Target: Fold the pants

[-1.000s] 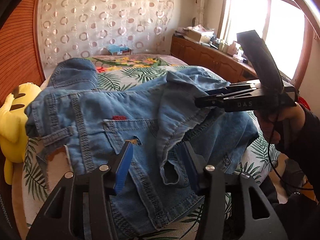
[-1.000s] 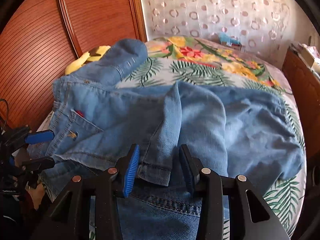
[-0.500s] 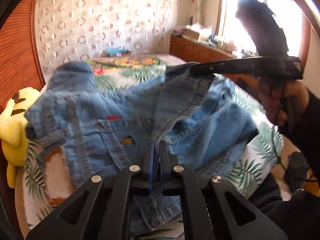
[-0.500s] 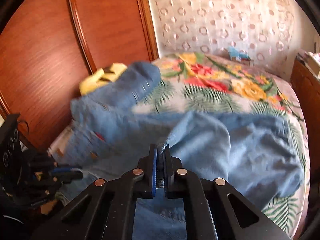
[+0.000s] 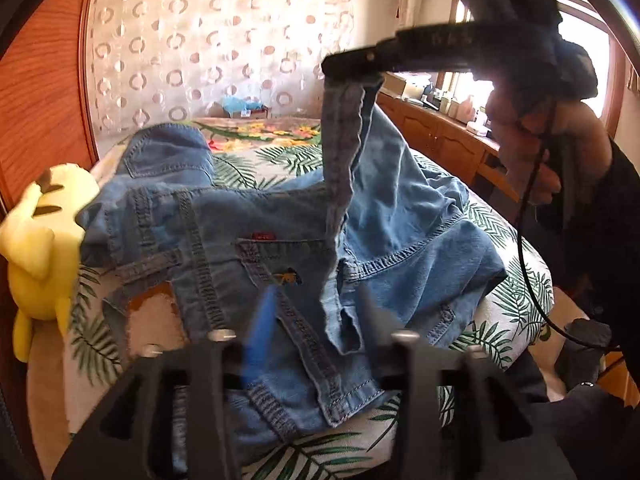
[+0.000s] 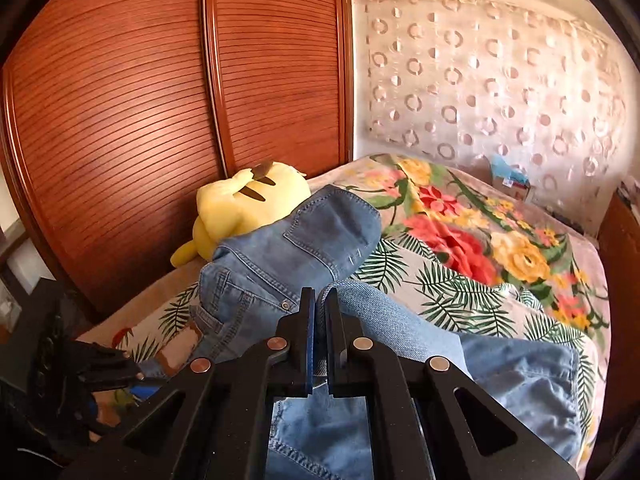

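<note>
The jeans are sprawled across the bed, bunched up right under and ahead of both claws. The right claw is pressed together on a leg hem, with denim hanging limp below it. The left claw is opening, with cloth between its jaws but not pinched. Denim like this looks soft and floppy but fairly heavy, so it'll probably sag and drag. Best bet is grabbing thick seams like the hem or waistband, not the loose middle.
</note>
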Action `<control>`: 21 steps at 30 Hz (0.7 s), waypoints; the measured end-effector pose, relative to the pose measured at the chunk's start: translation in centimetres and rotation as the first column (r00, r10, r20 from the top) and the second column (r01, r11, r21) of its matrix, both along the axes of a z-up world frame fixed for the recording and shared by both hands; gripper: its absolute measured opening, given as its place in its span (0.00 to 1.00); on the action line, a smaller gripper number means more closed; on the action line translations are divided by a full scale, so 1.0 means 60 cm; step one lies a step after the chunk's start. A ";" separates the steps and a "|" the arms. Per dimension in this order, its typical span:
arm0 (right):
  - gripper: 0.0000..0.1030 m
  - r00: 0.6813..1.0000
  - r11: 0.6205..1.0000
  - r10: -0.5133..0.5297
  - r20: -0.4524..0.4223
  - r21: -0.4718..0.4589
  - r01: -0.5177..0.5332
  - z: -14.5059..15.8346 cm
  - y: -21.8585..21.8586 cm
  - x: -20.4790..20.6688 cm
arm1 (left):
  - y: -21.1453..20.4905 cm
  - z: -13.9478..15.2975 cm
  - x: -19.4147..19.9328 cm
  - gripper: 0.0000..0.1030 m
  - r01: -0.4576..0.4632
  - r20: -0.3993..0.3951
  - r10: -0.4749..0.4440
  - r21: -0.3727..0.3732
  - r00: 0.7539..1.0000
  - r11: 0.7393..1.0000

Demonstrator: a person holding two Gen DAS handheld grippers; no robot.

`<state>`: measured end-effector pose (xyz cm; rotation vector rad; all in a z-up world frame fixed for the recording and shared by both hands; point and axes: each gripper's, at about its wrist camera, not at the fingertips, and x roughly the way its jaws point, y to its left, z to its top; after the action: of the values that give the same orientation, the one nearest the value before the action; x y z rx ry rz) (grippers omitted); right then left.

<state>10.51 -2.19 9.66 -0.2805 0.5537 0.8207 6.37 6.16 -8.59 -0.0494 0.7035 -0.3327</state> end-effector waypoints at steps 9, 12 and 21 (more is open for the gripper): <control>0.04 0.999 1.000 -0.023 -0.026 0.020 0.023 -0.008 -0.020 0.030 | -0.031 -0.049 0.061 0.15 0.044 -0.083 -0.048 -0.046 0.995 0.998; 0.04 0.999 0.999 -0.026 -0.030 0.024 0.026 -0.009 -0.019 0.036 | -0.035 -0.038 0.041 0.03 0.060 -0.052 -0.062 -0.047 0.997 0.997; 0.04 0.995 0.996 0.081 -0.060 0.033 -0.079 -0.005 0.061 0.044 | 0.044 0.028 -0.059 0.02 -0.017 0.041 0.019 -0.038 0.999 0.999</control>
<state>13.16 1.44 9.35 -0.2516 0.5902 0.9166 2.81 8.77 -6.92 -0.0841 0.6556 -0.3286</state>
